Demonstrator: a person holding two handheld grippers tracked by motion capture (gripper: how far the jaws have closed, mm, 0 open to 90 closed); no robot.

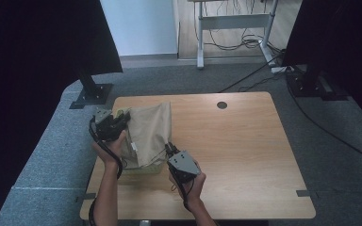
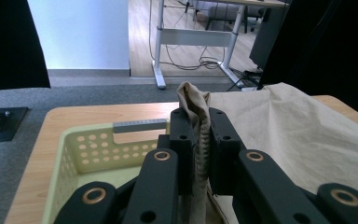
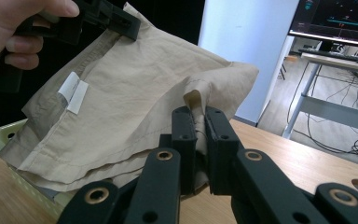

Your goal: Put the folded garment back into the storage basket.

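A beige cloth garment (image 1: 150, 132) hangs stretched between both grippers over a pale green perforated basket (image 1: 143, 168) on the left part of the wooden table (image 1: 235, 150). My left gripper (image 1: 121, 117) is shut on a bunched seam of the cloth (image 2: 196, 121), above the basket (image 2: 93, 154). My right gripper (image 1: 169, 149) is shut on another edge of the cloth (image 3: 135, 102) near its lower corner. In the right gripper view a white label (image 3: 73, 92) shows on the cloth, and the other hand (image 3: 23, 28) holds the left gripper at the top left.
A round cable hole (image 1: 222, 105) sits near the table's far edge. Black stands (image 1: 92, 92) rise at both far sides on grey carpet. A desk frame with cables (image 1: 233, 28) stands behind. The right half of the table is bare wood.
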